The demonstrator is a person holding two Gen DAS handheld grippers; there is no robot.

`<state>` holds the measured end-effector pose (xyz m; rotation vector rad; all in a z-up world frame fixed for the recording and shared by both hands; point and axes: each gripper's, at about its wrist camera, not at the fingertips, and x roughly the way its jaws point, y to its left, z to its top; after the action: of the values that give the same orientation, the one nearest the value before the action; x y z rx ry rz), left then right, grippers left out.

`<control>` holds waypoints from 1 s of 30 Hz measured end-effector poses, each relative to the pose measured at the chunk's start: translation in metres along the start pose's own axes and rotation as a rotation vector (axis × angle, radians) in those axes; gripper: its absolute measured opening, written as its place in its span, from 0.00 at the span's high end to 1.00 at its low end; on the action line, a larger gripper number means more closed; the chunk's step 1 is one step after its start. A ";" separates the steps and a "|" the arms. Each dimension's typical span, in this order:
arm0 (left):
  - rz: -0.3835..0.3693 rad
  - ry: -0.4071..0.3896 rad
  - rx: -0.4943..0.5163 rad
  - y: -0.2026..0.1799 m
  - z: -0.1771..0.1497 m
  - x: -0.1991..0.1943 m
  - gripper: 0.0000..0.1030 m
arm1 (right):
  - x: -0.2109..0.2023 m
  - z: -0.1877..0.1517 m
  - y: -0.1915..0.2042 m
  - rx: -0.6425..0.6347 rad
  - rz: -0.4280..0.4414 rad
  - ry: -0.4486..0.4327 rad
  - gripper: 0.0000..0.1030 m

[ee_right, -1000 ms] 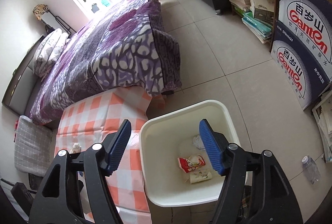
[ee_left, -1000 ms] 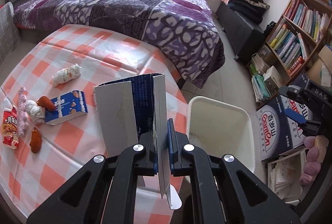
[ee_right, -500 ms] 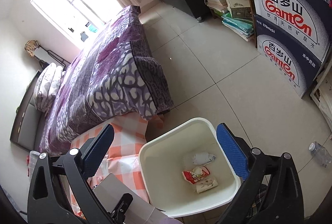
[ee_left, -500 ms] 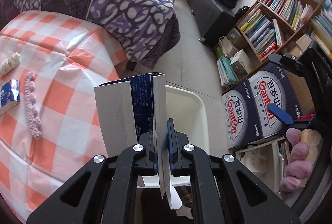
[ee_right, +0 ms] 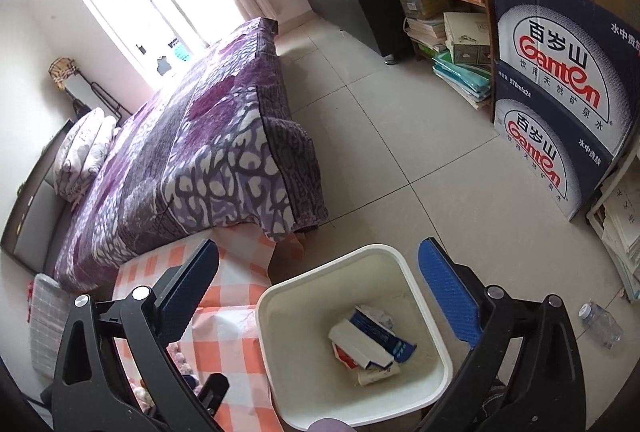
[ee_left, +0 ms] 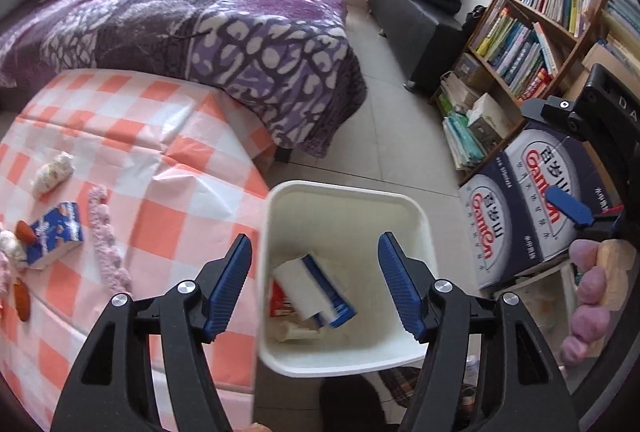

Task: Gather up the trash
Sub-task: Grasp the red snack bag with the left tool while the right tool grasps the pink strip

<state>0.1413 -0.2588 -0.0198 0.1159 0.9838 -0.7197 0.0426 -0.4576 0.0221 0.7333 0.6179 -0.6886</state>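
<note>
A white bin (ee_left: 344, 192) stands on the floor by the checked table (ee_left: 160, 192). A flattened blue-and-white box (ee_left: 312, 284) lies tilted inside it on a red wrapper (ee_left: 278, 300) and other scraps. My left gripper (ee_left: 315, 236) hangs over the bin, its jaws opening with nothing between them. My right gripper (ee_right: 318, 243) is open and empty above the bin (ee_right: 400, 264), where the box (ee_right: 368, 336) also shows. On the table remain a small blue snack box (ee_left: 56, 232), a white wrapped lump (ee_left: 52, 172) and a pink knitted strip (ee_left: 106, 240).
A bed with a purple cover (ee_left: 224, 16) stands behind the table. A bookshelf (ee_left: 540, 24) and stacked Ganten cartons (ee_right: 560, 104) line the right side. A plastic bottle (ee_right: 600, 324) lies on the tiled floor. A hand (ee_left: 588, 296) holds the right gripper's handle.
The left gripper swung from over the table to over the bin, opened, and the blue-and-white box dropped into the bin. The right gripper's jaws spread wider.
</note>
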 end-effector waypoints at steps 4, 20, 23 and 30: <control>0.199 -0.021 0.037 0.036 -0.007 -0.009 0.29 | 0.005 -0.016 0.033 -0.127 -0.029 0.004 0.07; 0.675 0.096 -0.128 0.245 -0.031 -0.046 0.27 | 0.057 -0.116 0.155 -0.441 -0.006 0.222 0.07; 0.721 0.131 -0.187 0.291 -0.041 -0.054 0.27 | 0.066 -0.137 0.174 -0.484 -0.003 0.258 0.07; 0.610 0.194 -0.461 0.384 -0.069 -0.058 0.27 | 0.091 -0.181 0.207 -0.561 0.021 0.354 0.07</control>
<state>0.3033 0.0920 -0.0984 0.0755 1.1975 0.0856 0.2055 -0.2365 -0.0692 0.3337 1.0714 -0.3353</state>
